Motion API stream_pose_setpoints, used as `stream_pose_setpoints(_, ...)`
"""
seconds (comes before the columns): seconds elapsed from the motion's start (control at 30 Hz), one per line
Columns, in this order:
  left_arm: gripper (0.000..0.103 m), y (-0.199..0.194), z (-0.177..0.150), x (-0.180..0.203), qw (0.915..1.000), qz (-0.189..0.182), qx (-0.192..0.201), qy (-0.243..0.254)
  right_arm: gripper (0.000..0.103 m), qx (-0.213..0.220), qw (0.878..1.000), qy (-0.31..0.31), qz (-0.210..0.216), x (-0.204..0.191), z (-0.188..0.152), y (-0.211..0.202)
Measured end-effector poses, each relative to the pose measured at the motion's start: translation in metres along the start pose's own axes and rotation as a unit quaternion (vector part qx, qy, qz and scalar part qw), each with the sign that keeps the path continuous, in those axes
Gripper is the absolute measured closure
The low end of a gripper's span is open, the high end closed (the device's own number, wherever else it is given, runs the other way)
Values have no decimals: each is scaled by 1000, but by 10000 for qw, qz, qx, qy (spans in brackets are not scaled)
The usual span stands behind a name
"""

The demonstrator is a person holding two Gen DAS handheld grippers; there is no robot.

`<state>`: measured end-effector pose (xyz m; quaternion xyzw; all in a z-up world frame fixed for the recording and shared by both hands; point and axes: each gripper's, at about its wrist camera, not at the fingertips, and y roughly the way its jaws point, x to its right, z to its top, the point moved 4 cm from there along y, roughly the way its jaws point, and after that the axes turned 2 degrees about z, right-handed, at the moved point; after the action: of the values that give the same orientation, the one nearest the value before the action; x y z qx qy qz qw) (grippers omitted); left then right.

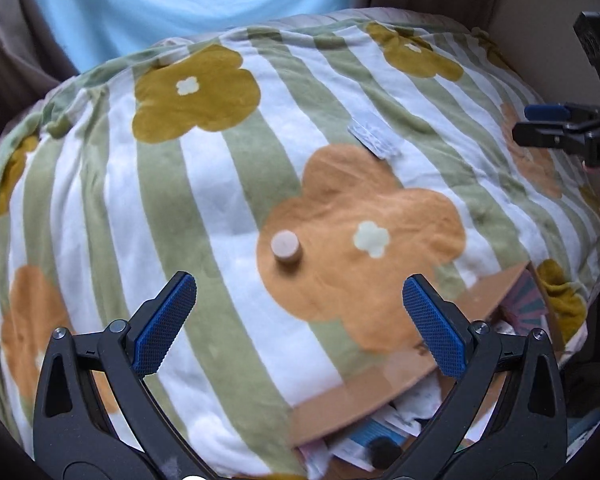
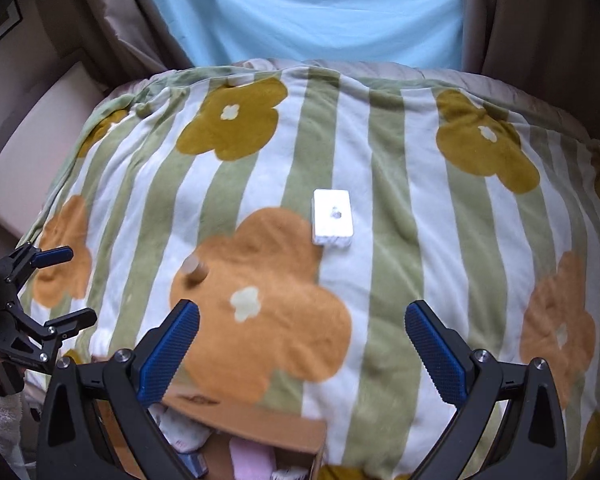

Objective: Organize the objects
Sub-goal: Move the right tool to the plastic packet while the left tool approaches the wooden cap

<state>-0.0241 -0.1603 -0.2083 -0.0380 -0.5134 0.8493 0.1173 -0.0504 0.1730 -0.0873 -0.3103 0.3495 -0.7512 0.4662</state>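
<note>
A small pale cylinder (image 1: 285, 249) stands upright on an orange flower of the striped blanket (image 1: 204, 208); it also shows in the right wrist view (image 2: 194, 270). A small white flat box (image 2: 332, 218) lies on the blanket beyond it, seen edge-on in the left wrist view (image 1: 374, 138). My left gripper (image 1: 299, 322) is open and empty, just short of the cylinder. My right gripper (image 2: 302, 348) is open and empty, nearer than the white box. Each gripper shows in the other's view: the right one (image 1: 548, 128), the left one (image 2: 62, 290).
An open cardboard box (image 1: 364, 392) with several small items sits at the blanket's near edge, under both grippers; it also shows in the right wrist view (image 2: 240, 420). A light blue sheet (image 2: 300, 8) hangs behind. A beige ledge (image 2: 32, 132) lies at left.
</note>
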Motion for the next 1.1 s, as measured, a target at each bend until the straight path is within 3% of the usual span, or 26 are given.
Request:
stream_pose_setpoints(0.03,0,8,6,-5,10000,-24,16,42,0,-91,9989,349,-297,5,8,8)
stream_pose_setpoints(0.17,0,42,19,-20,9998,-113,5,158,0,-194,9983,404,-384,19,32,38)
stream_pose_setpoints(0.37,2,98,27,-39,9992,-306,-241,58,0,-470,9956,727,-363,39,54,95)
stream_pose_setpoints(0.67,8,159,12,-35,9957,-655,-615,210,0,-875,9888,1163,-318,63,62,179)
stream_pose_setpoints(0.97,19,194,-1,-27,9917,-860,-876,392,4,-1123,9849,1242,-448,75,59,216)
stream_pose_setpoints(1.1,29,199,-4,-24,9905,-909,-906,495,5,-1167,9834,1273,-550,77,59,223)
